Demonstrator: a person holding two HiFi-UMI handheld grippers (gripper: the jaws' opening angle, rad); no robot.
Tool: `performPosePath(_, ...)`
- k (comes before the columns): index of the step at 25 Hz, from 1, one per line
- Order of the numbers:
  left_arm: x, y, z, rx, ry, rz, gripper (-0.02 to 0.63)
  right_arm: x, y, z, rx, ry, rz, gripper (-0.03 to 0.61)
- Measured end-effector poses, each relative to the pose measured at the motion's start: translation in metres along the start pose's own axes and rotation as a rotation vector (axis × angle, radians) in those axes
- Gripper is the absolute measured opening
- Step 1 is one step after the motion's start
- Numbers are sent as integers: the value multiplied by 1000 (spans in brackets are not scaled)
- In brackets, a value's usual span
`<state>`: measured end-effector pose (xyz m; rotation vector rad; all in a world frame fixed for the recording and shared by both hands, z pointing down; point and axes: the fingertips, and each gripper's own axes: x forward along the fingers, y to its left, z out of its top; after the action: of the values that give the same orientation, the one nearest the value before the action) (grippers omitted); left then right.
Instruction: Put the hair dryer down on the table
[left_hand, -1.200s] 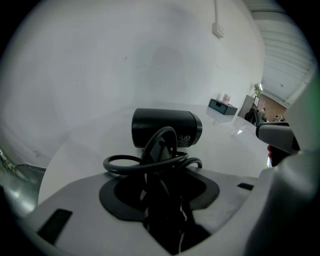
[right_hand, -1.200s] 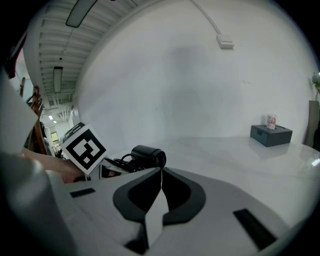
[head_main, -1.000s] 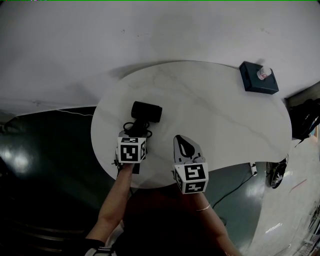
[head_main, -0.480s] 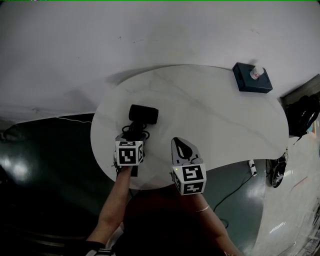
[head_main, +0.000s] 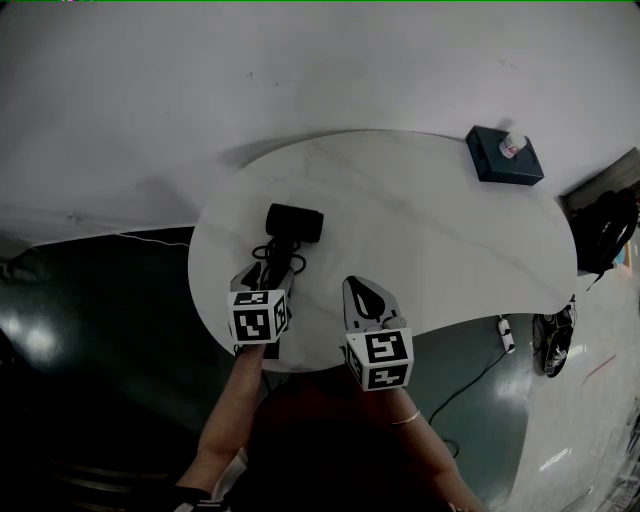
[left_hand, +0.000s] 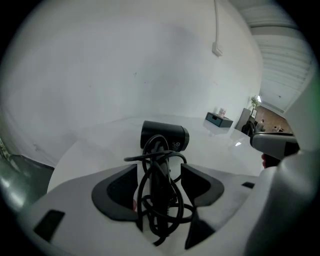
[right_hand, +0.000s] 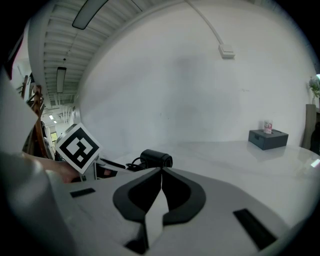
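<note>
The black hair dryer (head_main: 295, 222) lies on the white marble table (head_main: 430, 220), its handle wrapped in black cord pointing toward me. In the left gripper view the hair dryer (left_hand: 165, 136) has its corded handle between the jaws of my left gripper (left_hand: 159, 170). Those jaws are opening, and a gap shows on each side of the handle. In the head view the left gripper (head_main: 268, 272) sits just behind the dryer. My right gripper (head_main: 366, 293) hovers to its right with jaws shut and nothing in them; its own view shows the right gripper's (right_hand: 161, 171) tips meeting.
A dark blue box (head_main: 503, 157) with a small bottle (head_main: 513, 145) on top stands at the table's far right. The table's near edge runs just under both grippers. A black bag (head_main: 606, 232) and cables lie on the floor to the right.
The left gripper's jaws have spread off the dryer's handle and the gripper has drawn back a little toward me. The dryer stays on the table. The right gripper has hardly moved.
</note>
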<state>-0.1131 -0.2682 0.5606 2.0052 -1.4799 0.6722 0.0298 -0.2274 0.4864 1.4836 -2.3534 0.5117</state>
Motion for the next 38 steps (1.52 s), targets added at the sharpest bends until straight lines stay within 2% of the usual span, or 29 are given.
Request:
performPosePath(6, -25, -1, 6, -10, -67, -24, 268, -9, 14, -1, 6, -12, -1, 15)
performPosePath(10, -43, 0, 12, 11, -105, -20, 248, -17, 22, -2, 0, -19, -7, 15)
performPosePath(13, -57, 0, 12, 30, -131, -15, 218, -22, 29, -1, -2, -27, -11, 15)
performPosePath(21, -88, 4, 7, 15, -193, -27, 177, -39, 49, -2, 5, -54, -24, 15)
performPosePath(30, -125, -5, 9, 76, -270, -53, 59, -62, 65, 3, 26, -111, -40, 15)
performPosePath(38, -162, -9, 14, 100, -334, -74, 32, -85, 79, 5, 19, -147, -48, 15)
